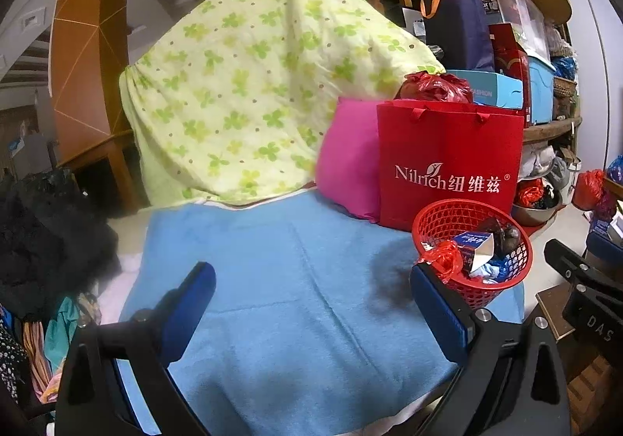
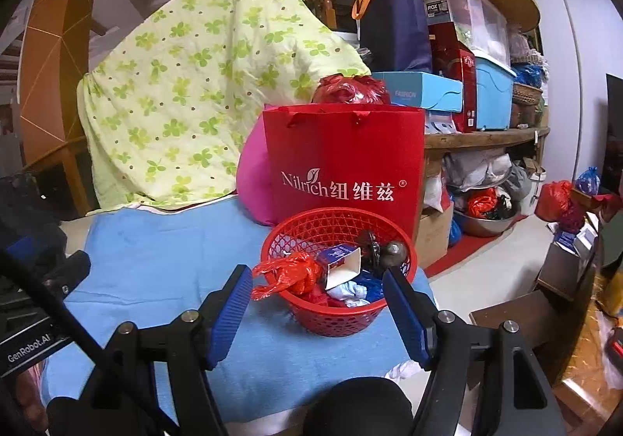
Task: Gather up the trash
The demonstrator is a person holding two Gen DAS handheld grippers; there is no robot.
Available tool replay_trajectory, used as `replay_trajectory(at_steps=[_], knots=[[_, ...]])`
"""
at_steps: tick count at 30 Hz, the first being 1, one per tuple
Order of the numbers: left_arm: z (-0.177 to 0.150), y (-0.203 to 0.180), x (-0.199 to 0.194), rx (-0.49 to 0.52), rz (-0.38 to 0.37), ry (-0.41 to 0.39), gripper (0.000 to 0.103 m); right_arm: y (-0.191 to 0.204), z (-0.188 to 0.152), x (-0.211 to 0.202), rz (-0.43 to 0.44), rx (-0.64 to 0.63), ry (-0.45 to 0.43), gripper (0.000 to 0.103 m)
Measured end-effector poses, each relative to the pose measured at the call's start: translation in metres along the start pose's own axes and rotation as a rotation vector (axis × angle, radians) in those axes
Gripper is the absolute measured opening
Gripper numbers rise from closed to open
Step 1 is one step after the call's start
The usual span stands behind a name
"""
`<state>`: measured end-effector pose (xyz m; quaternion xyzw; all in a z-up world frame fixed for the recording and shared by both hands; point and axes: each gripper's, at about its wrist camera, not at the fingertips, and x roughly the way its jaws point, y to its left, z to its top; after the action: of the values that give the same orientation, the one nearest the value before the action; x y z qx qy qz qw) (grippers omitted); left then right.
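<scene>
Both grippers, left and right, are wide open and empty. The basket stands just ahead of the right one; its light, soft bag probably crumples, so pinch the bunched part.

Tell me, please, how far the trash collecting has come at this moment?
It looks nearly done: the red basket on the blue towel already holds a red plastic bag, a small carton and other scraps. Nothing is in hand; the left gripper and right gripper have open, empty jaws. No loose trash shows on the towel.
</scene>
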<state>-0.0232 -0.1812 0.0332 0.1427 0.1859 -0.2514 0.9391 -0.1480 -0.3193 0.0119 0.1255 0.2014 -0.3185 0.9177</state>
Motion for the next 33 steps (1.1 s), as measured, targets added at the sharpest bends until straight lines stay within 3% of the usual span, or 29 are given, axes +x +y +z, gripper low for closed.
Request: replay_trajectory(at_steps=[14,33], knots=[[-0.004,-0.012,0.004,0.024,-0.031,0.022,0.100,-0.004,-0.003,0.000,0.000,0.004,0.008,0.073],[-0.001,-0.047,0.004,0.064,-0.102,0.043,0.100,-0.038,-0.002,-0.005,-0.035,0.046,0.011,0.073]])
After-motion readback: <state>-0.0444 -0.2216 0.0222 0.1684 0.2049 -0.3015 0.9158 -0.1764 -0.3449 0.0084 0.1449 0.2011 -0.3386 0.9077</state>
